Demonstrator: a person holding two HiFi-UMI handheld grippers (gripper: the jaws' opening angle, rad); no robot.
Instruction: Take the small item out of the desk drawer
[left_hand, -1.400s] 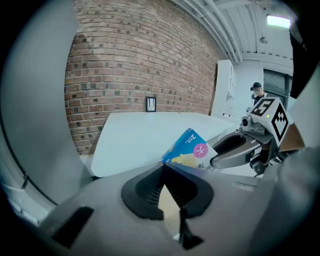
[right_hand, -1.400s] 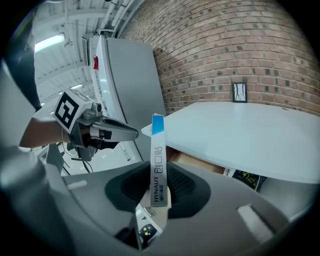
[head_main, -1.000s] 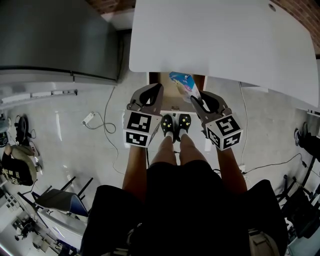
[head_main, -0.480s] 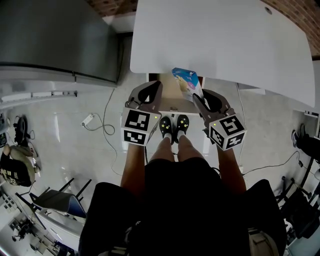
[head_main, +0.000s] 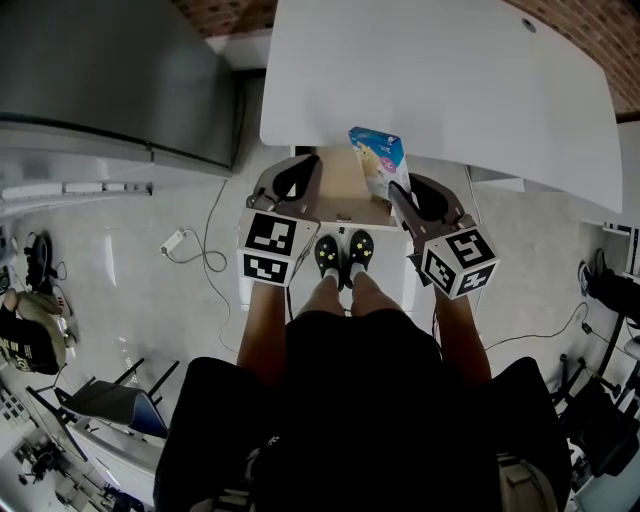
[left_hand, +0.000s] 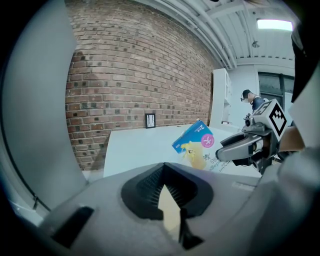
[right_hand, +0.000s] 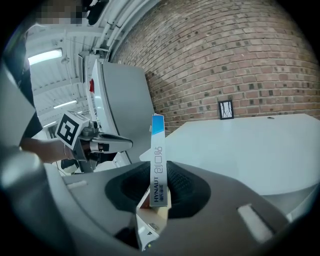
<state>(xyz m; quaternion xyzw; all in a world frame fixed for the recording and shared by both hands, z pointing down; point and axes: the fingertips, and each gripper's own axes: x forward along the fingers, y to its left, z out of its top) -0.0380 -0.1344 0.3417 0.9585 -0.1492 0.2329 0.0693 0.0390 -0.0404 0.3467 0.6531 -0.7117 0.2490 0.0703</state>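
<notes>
Right gripper (right_hand: 154, 200) clamps the box (head_main: 378, 157) by its broad faces, upright, so it clears the open drawer (head_main: 345, 185) under the desk (head_main: 440, 80); left gripper (left_hand: 170, 202), jaws together and empty, stands alongside.

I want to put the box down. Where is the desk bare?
The white desk top is bare from its near edge back towards the brick wall. It is crowded only at the open wooden drawer, where the left gripper and the right gripper, holding the blue and yellow box, hang.
</notes>
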